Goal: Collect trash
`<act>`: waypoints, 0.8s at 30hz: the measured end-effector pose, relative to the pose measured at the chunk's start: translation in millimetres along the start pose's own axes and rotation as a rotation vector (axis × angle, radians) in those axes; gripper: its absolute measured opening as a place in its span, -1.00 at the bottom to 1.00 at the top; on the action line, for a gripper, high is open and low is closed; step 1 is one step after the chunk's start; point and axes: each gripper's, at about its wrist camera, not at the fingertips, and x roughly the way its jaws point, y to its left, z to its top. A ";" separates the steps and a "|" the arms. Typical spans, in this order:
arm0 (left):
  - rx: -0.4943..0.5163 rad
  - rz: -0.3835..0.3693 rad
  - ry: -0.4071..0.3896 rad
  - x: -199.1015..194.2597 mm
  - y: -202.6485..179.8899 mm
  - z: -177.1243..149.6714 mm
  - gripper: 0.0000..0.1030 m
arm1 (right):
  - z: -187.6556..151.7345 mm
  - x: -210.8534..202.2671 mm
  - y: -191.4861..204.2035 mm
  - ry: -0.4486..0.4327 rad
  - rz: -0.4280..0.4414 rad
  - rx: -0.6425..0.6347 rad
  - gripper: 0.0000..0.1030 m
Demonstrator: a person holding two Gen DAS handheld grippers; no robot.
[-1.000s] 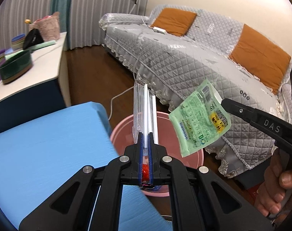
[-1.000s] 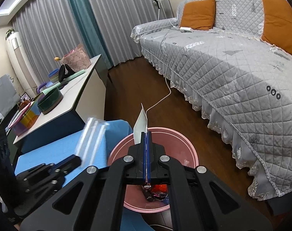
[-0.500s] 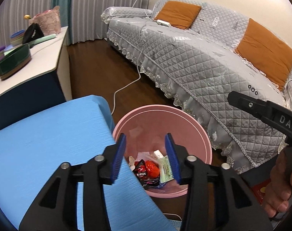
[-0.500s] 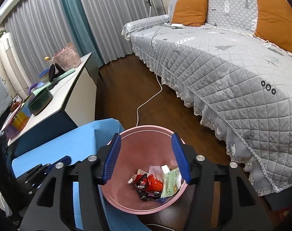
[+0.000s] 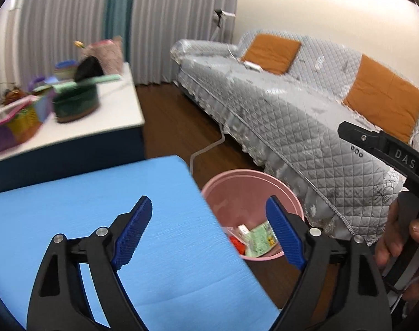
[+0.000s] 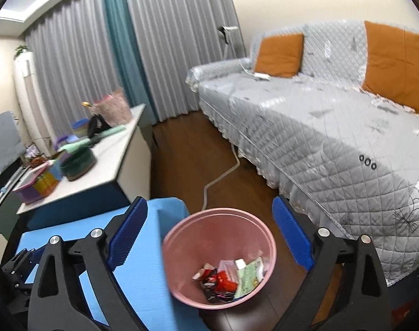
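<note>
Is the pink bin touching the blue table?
Cannot tell. In the right wrist view the pink bin overlaps the blue table edge, hiding any gap.

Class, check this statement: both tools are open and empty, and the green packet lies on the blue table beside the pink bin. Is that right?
One detail is wrong. The green packet lies inside the pink bin, among the other wrappers, not on the blue table; the right wrist view shows this best. The rest holds: the left tool and the right tool are open and empty.
</note>
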 end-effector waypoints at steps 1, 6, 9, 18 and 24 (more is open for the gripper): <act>-0.002 0.016 -0.018 -13.2 4.1 -2.5 0.63 | -0.4 -11.3 9.1 -0.019 -0.001 -0.033 0.78; -0.049 0.072 -0.045 -63.8 28.1 -19.7 0.66 | -17.8 -54.0 37.4 -0.032 0.040 -0.070 0.82; -0.075 0.112 -0.059 -93.1 41.7 -35.8 0.66 | -37.2 -76.1 54.9 -0.016 0.055 -0.084 0.82; -0.106 0.229 -0.101 -158.8 68.8 -84.6 0.75 | -100.1 -107.0 102.3 0.033 0.075 -0.202 0.82; -0.151 0.288 -0.091 -161.1 82.6 -108.0 0.79 | -122.5 -89.4 104.1 0.089 0.055 -0.211 0.82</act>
